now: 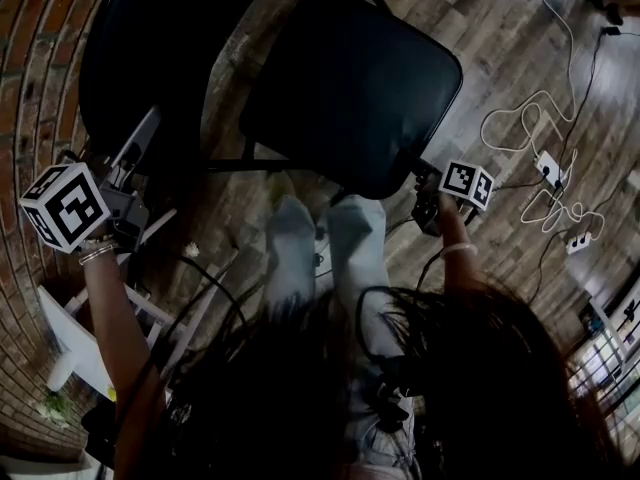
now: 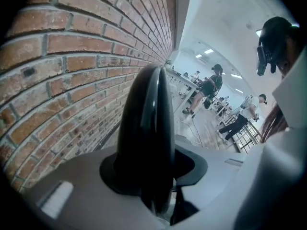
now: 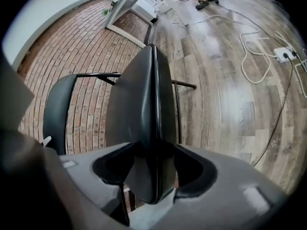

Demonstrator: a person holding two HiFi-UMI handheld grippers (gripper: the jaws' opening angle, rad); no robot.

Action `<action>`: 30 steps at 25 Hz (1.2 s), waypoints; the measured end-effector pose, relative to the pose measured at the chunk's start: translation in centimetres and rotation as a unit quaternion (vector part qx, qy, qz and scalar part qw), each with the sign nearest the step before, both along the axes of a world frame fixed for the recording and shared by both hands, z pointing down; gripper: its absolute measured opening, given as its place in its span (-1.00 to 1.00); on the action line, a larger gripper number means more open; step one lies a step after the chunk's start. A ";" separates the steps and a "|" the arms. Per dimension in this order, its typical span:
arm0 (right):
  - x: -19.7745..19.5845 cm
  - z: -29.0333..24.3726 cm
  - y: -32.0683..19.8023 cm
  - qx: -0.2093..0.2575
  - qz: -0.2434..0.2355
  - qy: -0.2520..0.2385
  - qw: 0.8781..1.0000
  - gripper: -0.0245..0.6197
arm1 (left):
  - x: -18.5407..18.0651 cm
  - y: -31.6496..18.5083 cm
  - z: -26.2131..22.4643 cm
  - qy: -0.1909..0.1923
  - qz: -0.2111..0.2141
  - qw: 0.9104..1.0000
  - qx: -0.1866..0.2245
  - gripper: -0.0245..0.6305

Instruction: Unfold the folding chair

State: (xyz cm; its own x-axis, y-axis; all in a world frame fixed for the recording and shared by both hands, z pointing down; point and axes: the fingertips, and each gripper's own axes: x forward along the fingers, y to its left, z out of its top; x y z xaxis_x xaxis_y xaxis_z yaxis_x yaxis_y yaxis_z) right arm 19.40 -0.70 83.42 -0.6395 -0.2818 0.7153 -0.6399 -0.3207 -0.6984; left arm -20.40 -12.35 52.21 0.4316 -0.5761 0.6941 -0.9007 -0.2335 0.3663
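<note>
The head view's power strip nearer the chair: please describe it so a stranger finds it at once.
From the chair seat, look right across the wooden floor to the looping white cable. The power strip lies at the loops' end, above the second white strip.

The wood-plank floor (image 1: 500, 58) carries the black folding chair (image 1: 350, 88), which stands at the upper centre of the head view. To its right, white cables (image 1: 484, 128) lie in loose loops (one strand trails toward the top edge). They run to two white power strips (image 1: 548, 166) near the right edge.
</note>
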 end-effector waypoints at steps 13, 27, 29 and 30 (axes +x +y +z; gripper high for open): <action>-1.5 -1.3 4.8 -0.026 -0.069 0.002 0.997 -0.17 | -1.0 5.2 2.8 -0.005 -0.079 0.997 -0.008 -0.37; -1.7 -4.1 4.0 -0.002 -0.128 -0.023 0.991 -0.21 | -1.2 12.5 4.4 -0.030 -0.155 0.986 -0.052 -0.41; -1.5 -4.2 4.0 -0.001 -0.127 -0.020 0.992 -0.21 | -0.8 14.1 5.1 -0.026 -0.162 0.984 -0.066 -0.41; -1.5 -4.3 4.0 -0.001 -0.128 -0.018 0.992 -0.21 | -0.5 14.8 5.4 -0.024 -0.165 0.983 -0.073 -0.41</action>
